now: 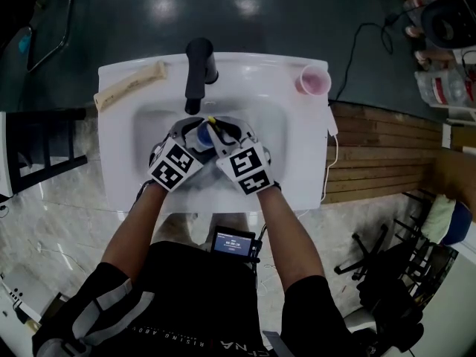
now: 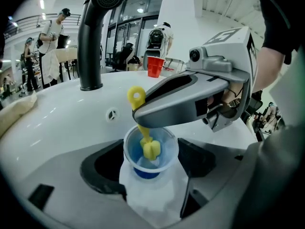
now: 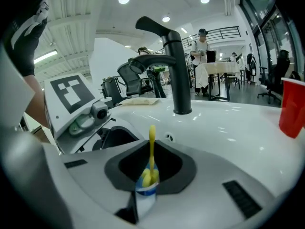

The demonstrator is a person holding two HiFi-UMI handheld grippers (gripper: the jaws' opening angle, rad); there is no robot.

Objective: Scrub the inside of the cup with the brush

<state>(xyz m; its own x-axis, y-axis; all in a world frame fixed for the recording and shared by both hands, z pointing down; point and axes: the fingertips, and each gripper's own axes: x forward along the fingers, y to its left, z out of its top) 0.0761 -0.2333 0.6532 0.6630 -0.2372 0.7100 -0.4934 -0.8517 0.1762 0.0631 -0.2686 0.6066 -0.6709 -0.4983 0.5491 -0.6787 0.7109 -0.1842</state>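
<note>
Holding a translucent, blue-bottomed cup [image 2: 167,160], the left claw [image 2: 152,162] spans it wide; the right claw [image 3: 150,178] pinches a yellow brush [image 2: 151,150], foam head inside.

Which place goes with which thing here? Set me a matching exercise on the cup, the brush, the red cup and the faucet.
Things:
1. cup
2. brush
3. red cup
4. faucet

Places:
A. on the sink, at its far right corner in the head view
B. upright at the middle of the sink's back edge
C. held between the jaws of the left gripper
D. held by the right gripper, with its head down inside the cup

Pairs: 1-C; 2-D; 3-A; 4-B
</note>
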